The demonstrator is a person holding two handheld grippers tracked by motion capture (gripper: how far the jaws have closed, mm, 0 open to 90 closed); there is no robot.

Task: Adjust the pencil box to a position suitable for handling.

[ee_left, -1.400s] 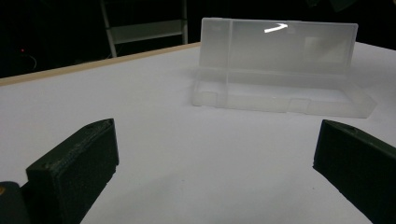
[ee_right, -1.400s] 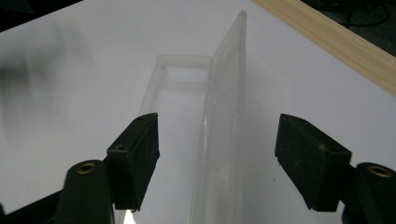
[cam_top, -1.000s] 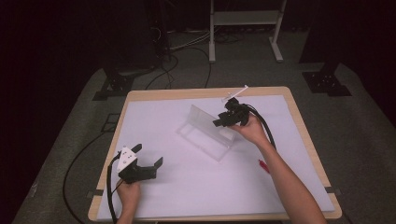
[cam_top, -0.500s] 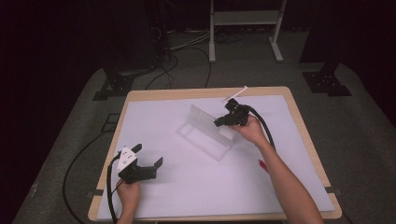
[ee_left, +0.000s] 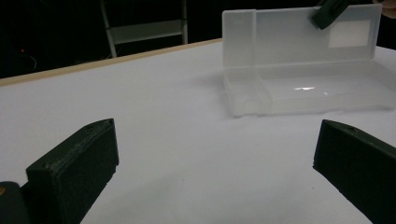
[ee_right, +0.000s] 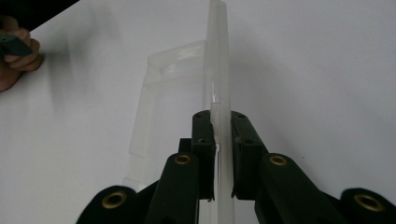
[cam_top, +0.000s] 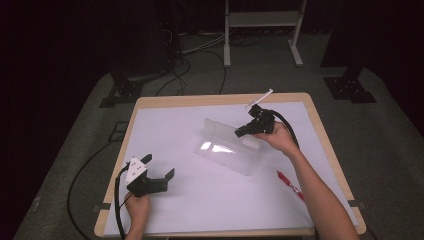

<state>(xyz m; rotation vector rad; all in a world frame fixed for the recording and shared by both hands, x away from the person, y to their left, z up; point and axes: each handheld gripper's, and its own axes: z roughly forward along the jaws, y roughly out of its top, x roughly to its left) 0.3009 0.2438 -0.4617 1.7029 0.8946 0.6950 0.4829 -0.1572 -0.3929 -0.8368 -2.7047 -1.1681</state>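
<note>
**Lid of Clear Case Pinched by Right Tongs**

One clear plastic case (cam_top: pixel 227 150), one red pen (cam_top: pixel 289 182), two grippers on the white table (cam_top: pixel 200 200). The right gripper (cam_top: pixel 241 133), jaws having just closed, pinches the case's upright lid (ee_right: pixel 218 56). The left gripper (cam_top: pixel 159 170) stands spread and empty, well apart from the case, near the table's front left.

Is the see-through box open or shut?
Open. The clear plastic box's lid stands upright behind its empty tray, and the right gripper pinches the lid's top edge.
</note>
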